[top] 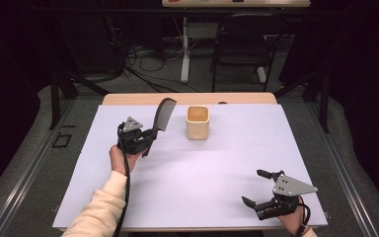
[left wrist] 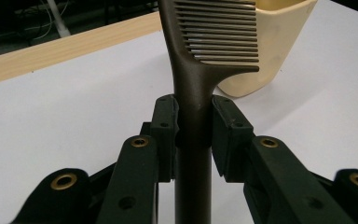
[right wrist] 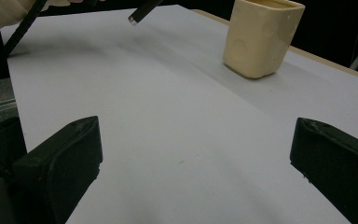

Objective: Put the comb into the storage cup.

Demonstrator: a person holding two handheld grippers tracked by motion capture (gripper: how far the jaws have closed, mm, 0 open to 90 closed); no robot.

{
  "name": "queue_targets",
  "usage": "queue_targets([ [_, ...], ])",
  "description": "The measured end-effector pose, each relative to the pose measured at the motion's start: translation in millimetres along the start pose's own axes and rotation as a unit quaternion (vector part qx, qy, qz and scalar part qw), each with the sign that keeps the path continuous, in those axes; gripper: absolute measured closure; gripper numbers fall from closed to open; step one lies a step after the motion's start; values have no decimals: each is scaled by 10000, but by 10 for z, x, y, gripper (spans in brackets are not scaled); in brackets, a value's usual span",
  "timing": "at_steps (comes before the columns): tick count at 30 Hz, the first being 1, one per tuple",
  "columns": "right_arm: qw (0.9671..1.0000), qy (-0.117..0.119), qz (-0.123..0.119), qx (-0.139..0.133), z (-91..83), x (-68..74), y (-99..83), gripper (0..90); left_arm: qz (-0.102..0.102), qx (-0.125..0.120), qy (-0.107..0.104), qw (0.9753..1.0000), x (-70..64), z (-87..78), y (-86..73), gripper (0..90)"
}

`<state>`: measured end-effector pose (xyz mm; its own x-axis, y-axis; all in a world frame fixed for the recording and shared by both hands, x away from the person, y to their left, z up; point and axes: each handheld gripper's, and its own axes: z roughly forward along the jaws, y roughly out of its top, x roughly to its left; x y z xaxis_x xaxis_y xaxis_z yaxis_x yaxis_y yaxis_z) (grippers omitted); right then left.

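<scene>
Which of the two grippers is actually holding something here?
The left gripper: its jaws are clamped on the handle of the dark comb, near the cream cup. The right gripper sits open over the white mat.

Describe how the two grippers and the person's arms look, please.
Both the left gripper and the right gripper are black, each with two jaws and a grey three-cornered plate with small holes on top. Brass-coloured screw holes show on the left jaws. A black cable trails from the left one along a cream sleeve.
</scene>
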<state>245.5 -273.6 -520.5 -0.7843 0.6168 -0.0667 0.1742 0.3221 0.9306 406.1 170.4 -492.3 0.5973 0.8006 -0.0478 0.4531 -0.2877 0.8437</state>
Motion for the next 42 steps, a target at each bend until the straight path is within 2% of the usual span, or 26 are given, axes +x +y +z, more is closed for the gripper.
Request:
queue_targets([
  [29, 10000, -5, -3, -3, -6, -3, 0, 18, -40, -177, -1, 9998, -15, 100, 183, 723],
  [42, 10000, 2, 14, -6, -4, -4, -1, 19, 40, -207, -8, 9998, -34, 134, 307, 723],
])
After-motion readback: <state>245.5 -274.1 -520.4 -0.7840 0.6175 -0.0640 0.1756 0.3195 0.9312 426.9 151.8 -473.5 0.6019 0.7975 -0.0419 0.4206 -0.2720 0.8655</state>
